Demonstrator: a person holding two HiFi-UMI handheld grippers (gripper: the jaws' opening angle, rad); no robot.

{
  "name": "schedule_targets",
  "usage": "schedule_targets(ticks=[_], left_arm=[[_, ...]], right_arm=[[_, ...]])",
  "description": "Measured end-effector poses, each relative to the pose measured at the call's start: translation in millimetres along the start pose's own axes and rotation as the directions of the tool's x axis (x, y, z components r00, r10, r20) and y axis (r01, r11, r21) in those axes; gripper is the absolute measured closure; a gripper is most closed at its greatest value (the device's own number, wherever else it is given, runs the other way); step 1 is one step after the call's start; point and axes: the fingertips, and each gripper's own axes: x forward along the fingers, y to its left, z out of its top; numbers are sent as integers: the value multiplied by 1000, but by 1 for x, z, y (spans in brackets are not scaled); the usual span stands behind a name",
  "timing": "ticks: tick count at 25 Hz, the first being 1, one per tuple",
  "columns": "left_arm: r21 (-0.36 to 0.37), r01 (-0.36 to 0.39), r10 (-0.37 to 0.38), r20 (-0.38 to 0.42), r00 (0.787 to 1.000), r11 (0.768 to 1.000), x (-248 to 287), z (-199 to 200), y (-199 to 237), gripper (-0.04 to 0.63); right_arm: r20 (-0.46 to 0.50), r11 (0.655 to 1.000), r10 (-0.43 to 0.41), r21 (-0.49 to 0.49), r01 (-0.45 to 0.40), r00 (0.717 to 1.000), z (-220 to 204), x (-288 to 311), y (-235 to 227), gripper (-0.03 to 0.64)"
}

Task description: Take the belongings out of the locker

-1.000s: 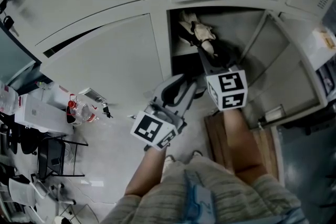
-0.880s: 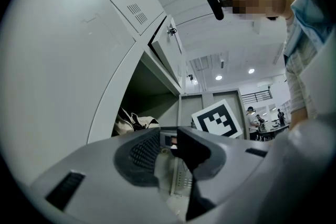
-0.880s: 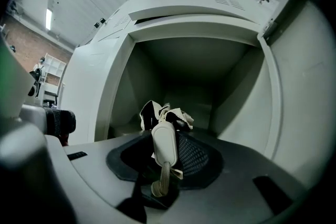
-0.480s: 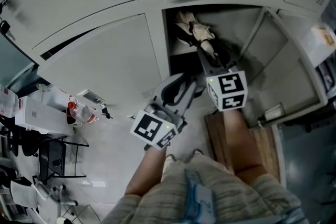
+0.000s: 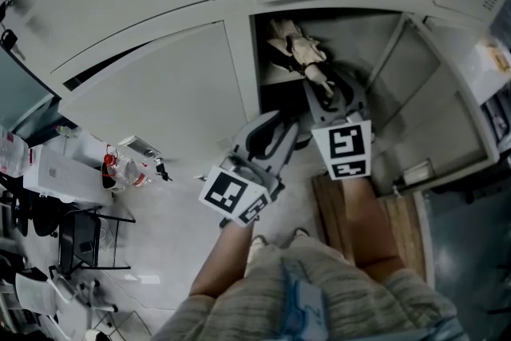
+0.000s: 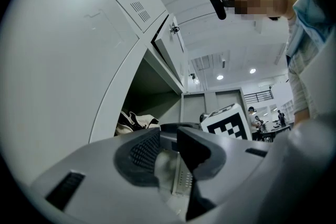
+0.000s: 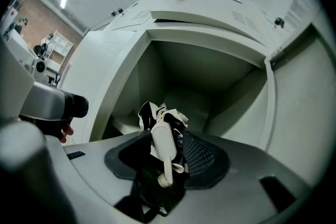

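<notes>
A black and cream bag (image 5: 299, 52) lies in the open locker compartment (image 5: 359, 32), hanging over its front edge. My right gripper (image 5: 327, 89) reaches into the opening and is shut on the bag's near end. In the right gripper view, black fabric and a cream strap tab (image 7: 163, 141) sit between the jaws. My left gripper (image 5: 277, 126) hovers just below and left of the opening, open and holding nothing. The left gripper view shows the bag (image 6: 131, 120) past the locker's edge, beyond the left gripper (image 6: 168, 147).
The locker door (image 5: 435, 120) stands swung out to the right. Closed locker doors (image 5: 168, 84) surround the opening. A wooden board (image 5: 383, 224) lies on the floor below. At the left are a desk with bottles (image 5: 120, 168) and a chair (image 5: 80, 239).
The right gripper has tilted, so its marker cube shows a different face, and the bag's near end is drawn slightly toward the opening. The left gripper has stayed put.
</notes>
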Motion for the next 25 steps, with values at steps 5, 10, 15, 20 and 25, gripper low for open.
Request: schedule_targets(ticks=[5,10,15,20,25], left_arm=[[0,9,-9,-3,1000,1000,4,-1,-1,512],[0,19,-19,-10,1000,1000,6,-3,-2,512],[7,14,-14,-19,1000,1000,6,-6,0,512],[3,5,-5,-20,1000,1000,3,-6,4,512],[-1,3,-3,-20,1000,1000,2,-6,6,512]], right_arm=[[-9,995,21,-94,-22,1000,1,12,1,337],[6,998,50,-33,-50,999,9,30,-5,311],[-10,991,85,101,-84,996,5,48,0,311],[-74,989,66,141,-55,995,-6,64,-2,311],[-97,984,52,175,-35,994,-10,71,-4,313]])
